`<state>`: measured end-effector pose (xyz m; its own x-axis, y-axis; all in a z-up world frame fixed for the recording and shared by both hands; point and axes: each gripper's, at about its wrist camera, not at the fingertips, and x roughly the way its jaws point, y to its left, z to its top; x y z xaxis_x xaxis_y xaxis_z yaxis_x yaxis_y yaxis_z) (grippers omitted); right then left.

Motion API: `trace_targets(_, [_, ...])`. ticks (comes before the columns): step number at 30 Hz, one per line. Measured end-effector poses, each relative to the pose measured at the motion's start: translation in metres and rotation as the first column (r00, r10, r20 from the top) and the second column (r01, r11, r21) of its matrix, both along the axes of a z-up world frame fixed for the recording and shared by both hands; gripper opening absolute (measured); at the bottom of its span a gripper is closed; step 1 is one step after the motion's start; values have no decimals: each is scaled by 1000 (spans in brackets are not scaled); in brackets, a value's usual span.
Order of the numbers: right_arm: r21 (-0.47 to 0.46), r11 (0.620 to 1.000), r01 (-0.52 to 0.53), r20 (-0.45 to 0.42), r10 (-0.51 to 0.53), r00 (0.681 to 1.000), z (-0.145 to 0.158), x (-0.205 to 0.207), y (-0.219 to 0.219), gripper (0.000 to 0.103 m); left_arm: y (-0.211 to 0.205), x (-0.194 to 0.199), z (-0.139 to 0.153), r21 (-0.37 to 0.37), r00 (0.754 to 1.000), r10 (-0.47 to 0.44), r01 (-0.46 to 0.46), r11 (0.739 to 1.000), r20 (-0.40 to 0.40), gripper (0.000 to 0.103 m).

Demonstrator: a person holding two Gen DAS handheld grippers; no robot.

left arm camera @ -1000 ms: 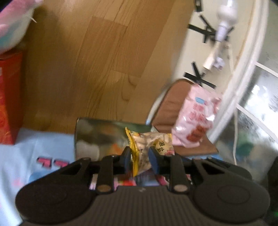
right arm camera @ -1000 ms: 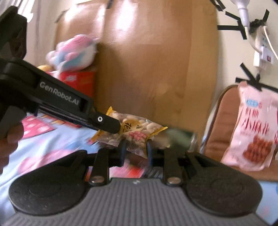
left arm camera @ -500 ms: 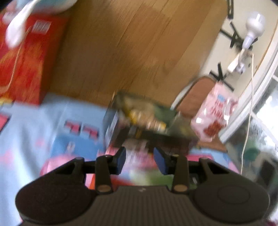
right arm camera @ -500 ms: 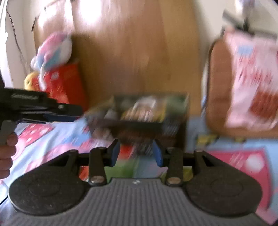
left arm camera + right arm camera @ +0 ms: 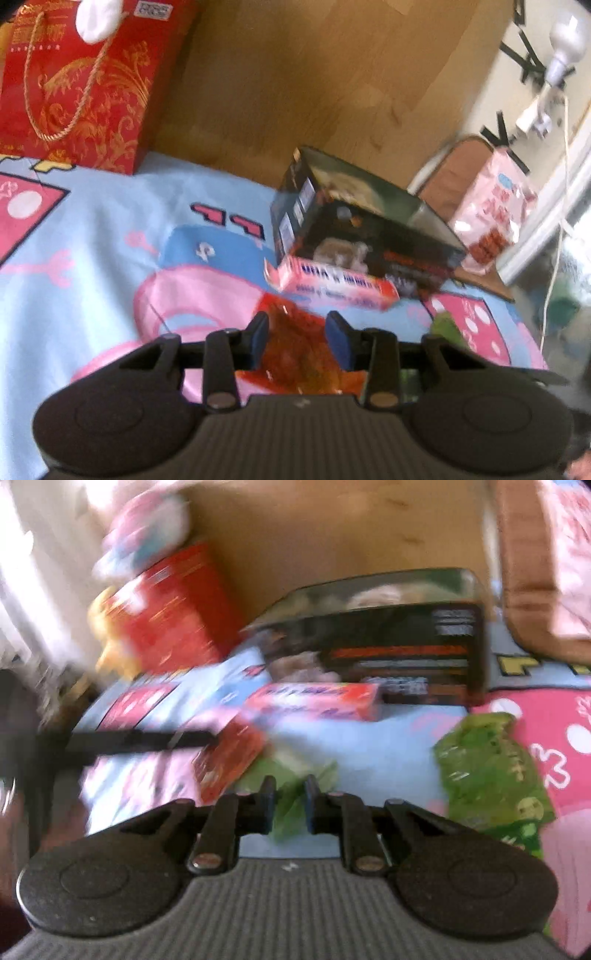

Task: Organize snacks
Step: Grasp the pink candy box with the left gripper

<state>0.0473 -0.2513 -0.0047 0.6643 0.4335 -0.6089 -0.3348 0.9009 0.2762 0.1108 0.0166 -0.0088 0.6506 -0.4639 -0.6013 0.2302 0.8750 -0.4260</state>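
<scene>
The left gripper [image 5: 298,334] hangs unclenched over a red snack packet [image 5: 295,339] on the bedsheet [image 5: 92,240]. The right gripper [image 5: 289,805], jaws just closing, straddles a green packet [image 5: 291,794]; whether it pinches is unclear. The pink box [image 5: 332,286] lies against the black box [image 5: 362,229], toward the sheet's far edge.

We count one dark open box [image 5: 369,225] on the blue and pink cloth [image 5: 92,236]. We see one long pink snack box [image 5: 332,282] in front of it. There is one red snack packet [image 5: 299,343] and one other red packet or box in the right wrist view [image 5: 229,760]; we cannot tell if they are the same one. We count two green snack bags: one small [image 5: 291,794] and one bigger [image 5: 487,775]. There is one pink snack bag [image 5: 491,210] on one brown chair [image 5: 454,173]. We count one red gift bag [image 5: 81,81], one plush toy [image 5: 144,539], and two grippers, left [image 5: 297,338] and right [image 5: 290,799].
</scene>
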Motion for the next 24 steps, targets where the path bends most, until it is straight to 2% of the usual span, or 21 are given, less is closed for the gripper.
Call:
trace_targets(3, [-2, 994, 107, 71, -107, 992, 10, 12, -11, 22, -5, 17, 8, 1, 1000, 13, -13, 1000, 24, 40])
trace_targets(4, [18, 990, 137, 73, -138, 988, 10, 19, -16, 25, -6, 24, 10, 11, 1000, 20, -20, 1000, 21, 44])
trace_targets(6, [24, 984, 176, 69, -178, 982, 10, 34, -19, 30, -10, 40, 8, 22, 1000, 19, -19, 1000, 11, 44])
trace_targets(8, [1, 984, 180, 61, -179, 982, 8, 47, -17, 31, -16, 52, 3, 30, 1000, 2, -2, 1000, -15, 44])
trace_targets(11, [-53, 985, 164, 28, -162, 986, -5, 66, -8, 42, -29, 68, -10, 52, 999, -19, 21, 998, -48, 44])
trace_targets(14, [-31, 989, 147, -22, -148, 989, -18, 78, -7, 44, -36, 69, -18, 53, 999, -13, 15, 998, -47, 38])
trace_targets(15, [-43, 988, 149, -7, -149, 989, -18, 78, -4, 43, -37, 66, -15, 53, 999, -17, 19, 998, -31, 25])
trace_targets(19, [-75, 986, 150, 96, -143, 985, 1, 56, 4, 37, -35, 44, 6, 48, 1000, -14, 14, 999, 15, 24])
trace_targets(24, [-85, 986, 144, 216, -122, 969, 26, 5, 10, 35, -22, 1, 28, -2, 997, -12, 12, 1000, 80, 24])
